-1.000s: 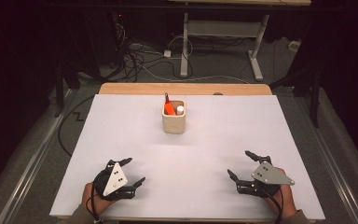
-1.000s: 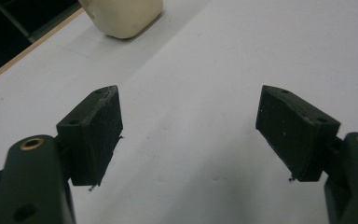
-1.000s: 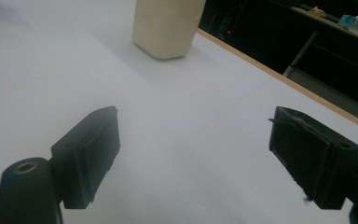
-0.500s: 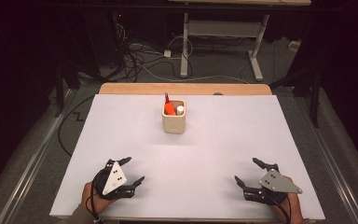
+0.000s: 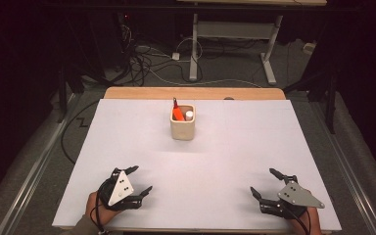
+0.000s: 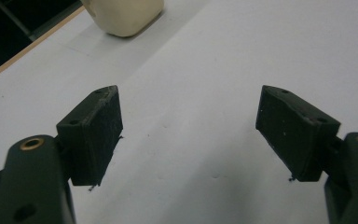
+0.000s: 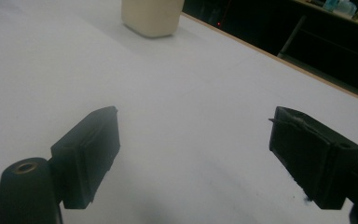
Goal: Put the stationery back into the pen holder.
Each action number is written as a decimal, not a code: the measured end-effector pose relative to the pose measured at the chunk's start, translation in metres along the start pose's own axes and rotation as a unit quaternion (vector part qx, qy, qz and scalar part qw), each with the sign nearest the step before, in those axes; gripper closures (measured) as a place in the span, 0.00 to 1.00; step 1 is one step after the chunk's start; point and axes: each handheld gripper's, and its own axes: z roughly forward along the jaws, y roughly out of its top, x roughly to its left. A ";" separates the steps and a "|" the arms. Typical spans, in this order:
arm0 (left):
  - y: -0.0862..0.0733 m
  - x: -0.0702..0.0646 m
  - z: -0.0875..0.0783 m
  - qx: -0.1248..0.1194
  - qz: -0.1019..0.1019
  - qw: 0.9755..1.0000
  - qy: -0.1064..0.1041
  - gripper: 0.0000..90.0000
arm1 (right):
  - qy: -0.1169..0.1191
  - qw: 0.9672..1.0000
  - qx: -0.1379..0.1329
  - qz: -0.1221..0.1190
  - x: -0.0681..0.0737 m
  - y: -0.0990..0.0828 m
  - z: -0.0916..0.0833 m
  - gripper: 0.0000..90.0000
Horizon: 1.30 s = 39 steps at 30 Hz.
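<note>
Near the table's front left corner, the left gripper rests with jaws spread wide, holding nothing. Farther back at the centre stands the cream square cup with an orange marker inside. At front right, the right gripper gapes empty too.

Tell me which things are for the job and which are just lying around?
For the job: cream cup, orange marker and white-capped item inside it, left gripper, right gripper.

Lying around: cables on the floor, metal stand behind the table.
</note>
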 end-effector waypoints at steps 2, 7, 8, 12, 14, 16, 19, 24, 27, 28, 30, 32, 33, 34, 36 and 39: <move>0.000 -0.001 0.000 0.001 0.002 1.000 0.000 0.24 | 0.000 1.000 0.002 -0.006 0.001 0.001 0.000 0.18; 0.000 -0.002 -0.002 0.000 0.003 1.000 0.001 0.24 | -0.001 1.000 -0.003 -0.005 0.002 0.003 -0.001 0.18; 0.000 -0.002 -0.002 0.000 0.003 1.000 0.002 0.24 | 0.000 1.000 -0.005 -0.006 0.002 0.003 0.000 0.18; 0.001 -0.003 -0.002 0.001 0.005 1.000 0.002 0.24 | 0.001 1.000 -0.004 -0.010 0.003 0.003 0.000 0.18; 0.001 -0.003 -0.002 0.002 0.005 1.000 0.002 0.24 | 0.000 1.000 -0.003 -0.012 0.003 0.003 0.000 0.18; 0.001 -0.003 -0.002 0.002 0.004 1.000 0.001 0.24 | 0.000 1.000 -0.007 -0.008 0.002 0.003 0.000 0.18; 0.001 -0.003 -0.001 0.001 0.004 1.000 0.001 0.24 | -0.002 1.000 -0.007 -0.006 0.001 0.003 -0.001 0.18; 0.000 -0.002 -0.001 0.002 0.004 1.000 0.002 0.24 | 0.000 1.000 -0.005 -0.006 0.001 0.003 0.000 0.18; 0.000 -0.002 -0.001 0.003 0.003 1.000 0.002 0.24 | 0.000 1.000 -0.005 -0.006 0.001 0.003 0.000 0.18; 0.000 -0.002 -0.001 0.003 0.003 1.000 0.002 0.24 | -0.001 1.000 -0.005 -0.006 0.001 0.003 0.000 0.18; 0.000 -0.002 -0.001 0.003 0.003 1.000 0.003 0.24 | -0.001 1.000 -0.005 -0.008 0.001 0.003 0.000 0.18; 0.000 -0.002 -0.001 0.003 0.002 1.000 0.003 0.24 | -0.001 1.000 -0.005 -0.007 0.001 0.003 0.000 0.18; 0.000 -0.002 -0.001 0.004 0.002 1.000 0.003 0.24 | -0.002 1.000 -0.005 -0.007 0.001 0.003 0.000 0.18; 0.000 -0.002 -0.001 0.004 0.002 1.000 0.003 0.24 | -0.002 1.000 -0.006 -0.006 0.001 0.003 0.000 0.18; 0.000 -0.001 -0.001 0.004 0.002 1.000 0.004 0.24 | -0.002 1.000 -0.005 -0.008 0.000 0.003 0.001 0.18; 0.000 -0.001 -0.001 0.005 0.001 1.000 0.005 0.24 | -0.001 1.000 -0.004 -0.009 0.001 0.003 0.002 0.18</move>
